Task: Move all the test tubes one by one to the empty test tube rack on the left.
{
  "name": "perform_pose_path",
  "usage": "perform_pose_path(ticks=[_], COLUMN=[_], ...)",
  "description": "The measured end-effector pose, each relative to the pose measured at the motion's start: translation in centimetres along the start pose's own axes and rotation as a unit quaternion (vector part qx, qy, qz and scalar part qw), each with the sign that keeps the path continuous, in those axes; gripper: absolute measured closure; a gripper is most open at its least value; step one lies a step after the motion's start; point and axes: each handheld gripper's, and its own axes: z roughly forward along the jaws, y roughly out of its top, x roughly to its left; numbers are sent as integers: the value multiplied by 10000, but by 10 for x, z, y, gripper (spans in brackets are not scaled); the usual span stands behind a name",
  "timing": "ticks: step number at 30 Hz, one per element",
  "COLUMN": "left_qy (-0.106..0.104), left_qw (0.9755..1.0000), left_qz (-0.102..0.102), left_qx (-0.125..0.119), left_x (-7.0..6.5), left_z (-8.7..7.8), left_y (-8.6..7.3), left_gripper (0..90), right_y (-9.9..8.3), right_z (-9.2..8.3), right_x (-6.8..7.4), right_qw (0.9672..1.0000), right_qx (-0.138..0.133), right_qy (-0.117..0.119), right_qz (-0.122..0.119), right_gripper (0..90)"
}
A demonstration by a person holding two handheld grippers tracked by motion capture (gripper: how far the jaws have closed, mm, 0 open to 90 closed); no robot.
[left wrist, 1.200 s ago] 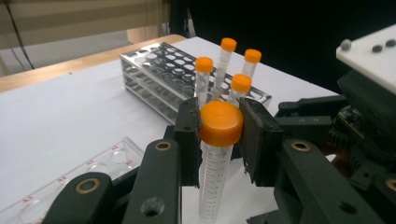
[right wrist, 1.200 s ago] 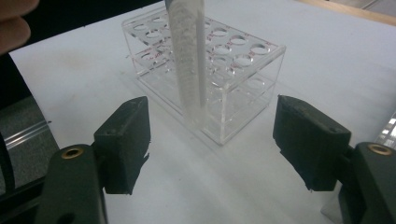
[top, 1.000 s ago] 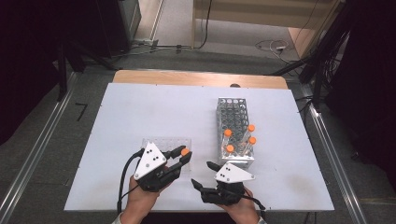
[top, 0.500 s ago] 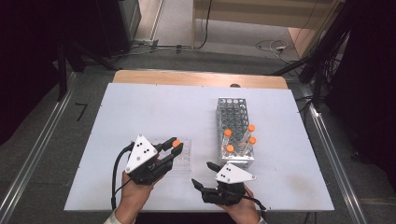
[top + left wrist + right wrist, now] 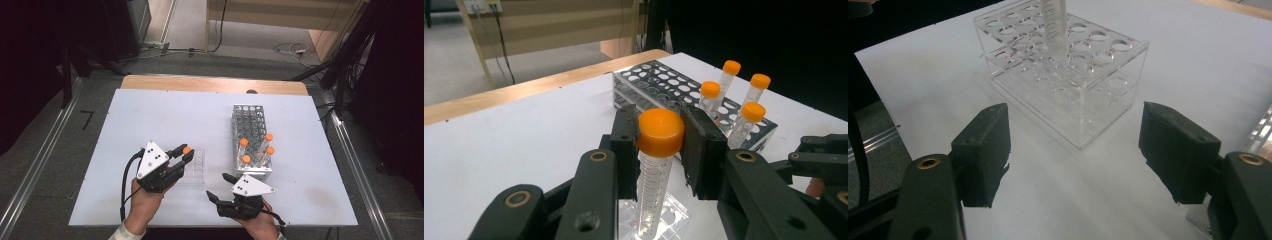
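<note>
We see the white table (image 5: 150,115) under both tools. The clear rack (image 5: 1063,75) stands ahead of our right gripper (image 5: 1075,155), jaws apart, just closing slightly, empty. Our left gripper (image 5: 659,145) clamps the orange-capped tube (image 5: 656,165) above that rack.

The metal rack (image 5: 252,137) with its capped tubes (image 5: 256,148) blocks the right; the table (image 5: 165,115) beyond lies open.

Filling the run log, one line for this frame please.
left gripper: shut on orange-capped tube | tube tip in clear rack | right gripper: open, empty
</note>
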Motion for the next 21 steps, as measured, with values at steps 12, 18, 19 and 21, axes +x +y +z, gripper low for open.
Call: perform_pose_path(ticks=[12, 18, 19, 21], left_qy=[72, 93, 98, 91], left_qw=[9996, 9992, 9991, 9992], left_qz=[46, 25, 34, 6], left_qx=[255, 385, 405, 400], left_x=[0, 0, 1, 1], left_z=[13, 18, 18, 18], left_y=[-16, -25, -26, -28], left_gripper=[693, 688, 688, 687], right_y=[0, -1, -1, -1], right_z=[-1, -3, -3, -4], right_x=[-1, -1, -1, -2], right_qw=[10000, 10000, 10000, 10000], right_qx=[6, 2, 4, -1], right_qy=[-19, -39, -42, -50], right_qz=[-23, -13, -9, -1], right_gripper=[275, 278, 278, 279])
